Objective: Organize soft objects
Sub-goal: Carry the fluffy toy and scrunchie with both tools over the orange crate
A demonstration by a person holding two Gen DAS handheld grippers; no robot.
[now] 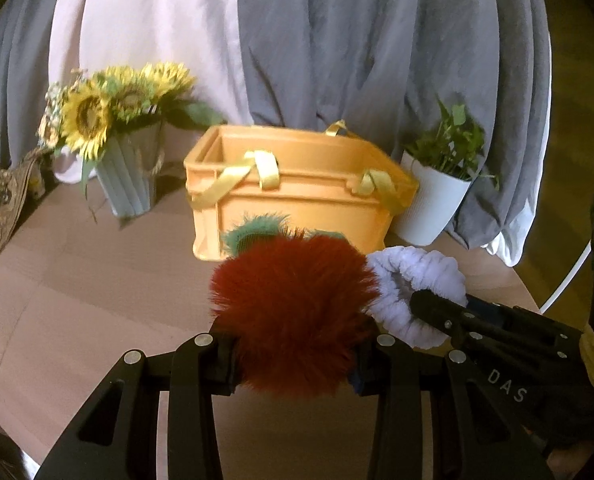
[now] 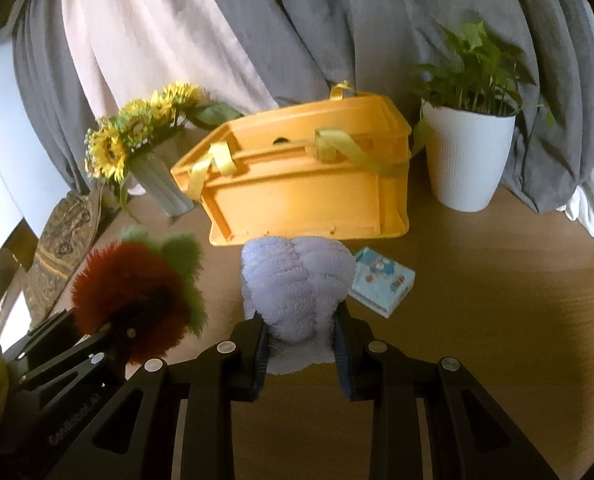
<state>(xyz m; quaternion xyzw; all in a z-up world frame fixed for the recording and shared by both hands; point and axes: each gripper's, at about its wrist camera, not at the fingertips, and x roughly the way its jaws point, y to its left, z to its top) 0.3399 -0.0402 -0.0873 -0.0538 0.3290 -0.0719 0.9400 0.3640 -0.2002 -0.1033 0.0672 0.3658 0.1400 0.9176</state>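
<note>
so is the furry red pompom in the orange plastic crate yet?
Out. The furry red pompom sits clamped in the left gripper, short of the orange plastic crate.

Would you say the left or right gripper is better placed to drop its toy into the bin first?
Probably right: its purple plush sits centred before the orange bin; the left's red toy is off-side.

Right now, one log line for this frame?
left gripper: shut on red pompom | right gripper: shut on lilac scrunchie | orange bin: ahead, on table
</note>
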